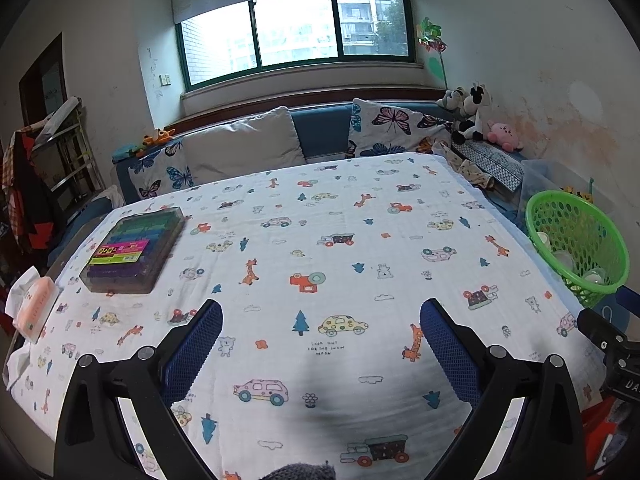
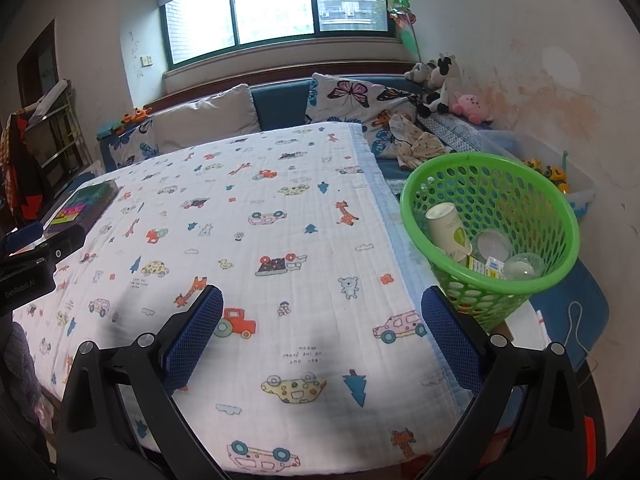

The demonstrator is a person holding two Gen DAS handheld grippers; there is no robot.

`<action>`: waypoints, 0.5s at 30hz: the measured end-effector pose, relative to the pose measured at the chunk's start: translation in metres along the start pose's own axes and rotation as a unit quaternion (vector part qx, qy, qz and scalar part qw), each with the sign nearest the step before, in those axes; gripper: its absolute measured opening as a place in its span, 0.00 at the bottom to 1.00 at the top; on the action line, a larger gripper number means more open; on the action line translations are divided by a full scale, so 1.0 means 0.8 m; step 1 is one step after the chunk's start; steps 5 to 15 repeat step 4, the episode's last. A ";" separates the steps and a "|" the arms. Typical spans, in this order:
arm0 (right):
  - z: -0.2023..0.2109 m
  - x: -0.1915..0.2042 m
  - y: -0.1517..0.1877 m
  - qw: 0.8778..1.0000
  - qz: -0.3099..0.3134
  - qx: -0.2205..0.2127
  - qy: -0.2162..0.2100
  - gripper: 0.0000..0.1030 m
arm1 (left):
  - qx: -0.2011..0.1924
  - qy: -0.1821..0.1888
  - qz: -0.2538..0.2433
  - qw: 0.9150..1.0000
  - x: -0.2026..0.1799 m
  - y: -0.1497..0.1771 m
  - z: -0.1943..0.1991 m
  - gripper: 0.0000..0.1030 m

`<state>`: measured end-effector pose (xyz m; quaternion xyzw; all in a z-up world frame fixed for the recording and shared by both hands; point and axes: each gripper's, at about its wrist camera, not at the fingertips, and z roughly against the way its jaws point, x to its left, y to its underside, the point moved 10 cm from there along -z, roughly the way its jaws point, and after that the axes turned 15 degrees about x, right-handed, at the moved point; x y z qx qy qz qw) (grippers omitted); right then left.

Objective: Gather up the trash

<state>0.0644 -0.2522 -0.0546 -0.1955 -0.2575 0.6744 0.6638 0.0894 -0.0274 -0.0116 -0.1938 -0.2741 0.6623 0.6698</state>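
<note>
A green perforated basket stands off the table's right edge. Inside it lie a paper cup, clear plastic lids or cups and a small yellow carton. The same basket shows at the far right of the left wrist view. My left gripper hangs open over the middle of the patterned tablecloth, holding nothing. My right gripper is open too, empty, over the cloth's near right part, left of the basket.
A case of coloured markers and a tissue pack lie at the table's left side. Behind the table are a blue sofa with cushions, plush toys and a clear storage bin. A clothes rack stands at the left.
</note>
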 end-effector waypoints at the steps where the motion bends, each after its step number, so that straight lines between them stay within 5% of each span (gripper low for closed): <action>1: 0.000 0.000 0.000 1.000 0.000 0.000 0.000 0.96 | 0.000 -0.001 0.000 1.000 0.000 0.000 0.000 0.93; 15: 0.000 0.002 0.000 1.000 0.000 0.000 -0.001 0.96 | 0.000 -0.001 0.000 1.000 0.000 0.001 0.000 0.93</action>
